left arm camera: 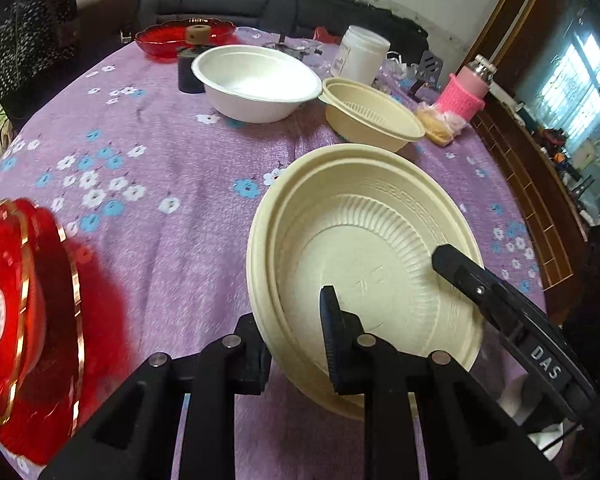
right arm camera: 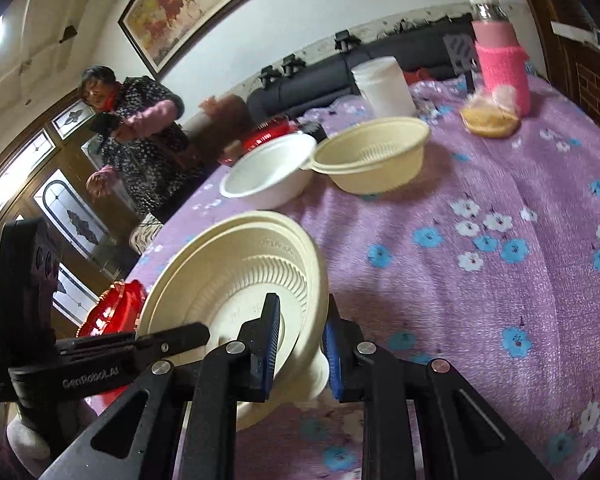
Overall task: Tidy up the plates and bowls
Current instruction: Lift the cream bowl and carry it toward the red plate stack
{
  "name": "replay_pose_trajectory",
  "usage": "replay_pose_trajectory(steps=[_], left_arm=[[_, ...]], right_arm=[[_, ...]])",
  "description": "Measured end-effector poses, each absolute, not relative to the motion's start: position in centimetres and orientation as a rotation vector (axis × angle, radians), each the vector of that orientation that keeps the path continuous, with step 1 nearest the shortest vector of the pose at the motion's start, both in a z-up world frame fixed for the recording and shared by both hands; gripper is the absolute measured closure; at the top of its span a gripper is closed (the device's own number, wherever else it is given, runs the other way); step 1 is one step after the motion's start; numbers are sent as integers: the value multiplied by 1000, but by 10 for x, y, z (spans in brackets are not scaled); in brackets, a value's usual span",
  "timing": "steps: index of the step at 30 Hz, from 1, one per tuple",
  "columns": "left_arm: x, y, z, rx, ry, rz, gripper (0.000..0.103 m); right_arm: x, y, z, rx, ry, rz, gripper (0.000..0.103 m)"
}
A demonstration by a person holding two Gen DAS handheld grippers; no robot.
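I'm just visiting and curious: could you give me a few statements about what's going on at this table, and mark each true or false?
1. Both grippers clamp the cream plates. True.
2. The white bowl is stacked inside the cream bowl. False: they sit side by side.
3. The tablecloth is plain green. False: purple with flowers.
4. A pink-sleeved bottle stands upright. True.
5. The left gripper grips a red plate. False: cream plates.
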State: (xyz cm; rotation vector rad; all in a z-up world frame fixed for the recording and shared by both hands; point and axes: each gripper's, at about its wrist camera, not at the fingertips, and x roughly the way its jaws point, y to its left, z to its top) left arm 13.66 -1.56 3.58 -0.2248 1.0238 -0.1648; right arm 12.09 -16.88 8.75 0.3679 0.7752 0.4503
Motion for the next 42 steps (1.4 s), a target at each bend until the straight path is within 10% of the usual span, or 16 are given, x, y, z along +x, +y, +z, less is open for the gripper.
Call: replay_pose_trajectory(steps=[29,37,42], left_arm=[[72,219,55,-290,937,196,82],[60,220,72,-220,858,250,32],[44,224,87,-218,794,275,31]], right_arm=[[100,115,130,21,859,675,80],[111,128,111,-40,888,635,80],[109,132,109,-58,869,617,74]])
